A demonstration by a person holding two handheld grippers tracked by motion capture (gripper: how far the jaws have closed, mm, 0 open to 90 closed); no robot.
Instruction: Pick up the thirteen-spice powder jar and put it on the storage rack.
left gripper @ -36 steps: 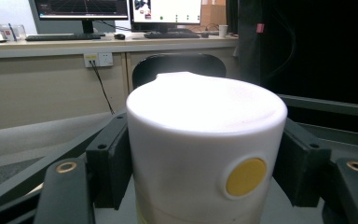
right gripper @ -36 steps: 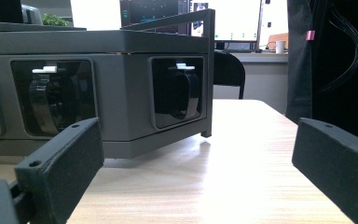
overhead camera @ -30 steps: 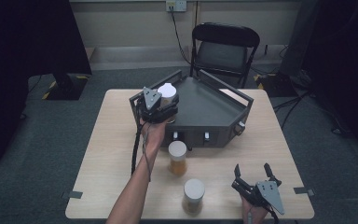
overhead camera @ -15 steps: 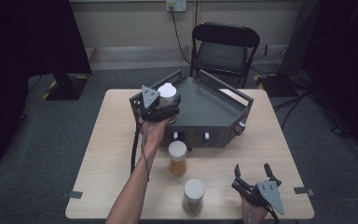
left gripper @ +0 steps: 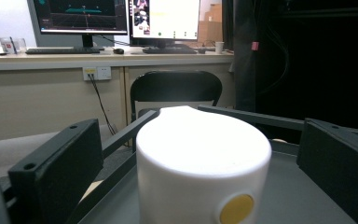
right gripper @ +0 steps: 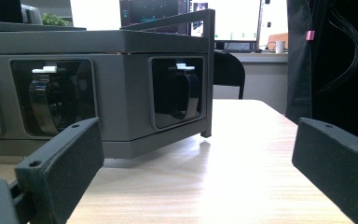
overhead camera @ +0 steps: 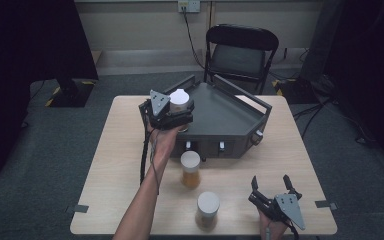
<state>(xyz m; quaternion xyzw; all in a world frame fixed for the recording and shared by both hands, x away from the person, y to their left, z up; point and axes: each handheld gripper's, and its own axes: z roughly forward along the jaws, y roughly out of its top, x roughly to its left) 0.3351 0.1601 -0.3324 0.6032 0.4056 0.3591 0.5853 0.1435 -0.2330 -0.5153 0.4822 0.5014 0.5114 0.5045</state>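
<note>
High view looks down from the near side; both gripper views sit low, facing far, sharing the grey tray (overhead camera: 230,117) close up.

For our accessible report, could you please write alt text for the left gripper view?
A white-lidded container stands on a dark grey tray, between the open black jaws of the left claw, which have just been opening. Behind are a black chair and a desk with monitors.

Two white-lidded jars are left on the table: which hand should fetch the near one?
Right. The right tongs stand open and empty beside the near white-lidded jar; the left tongs, which have just been opening, straddle the white jar in the dark grey metal tray.
</note>
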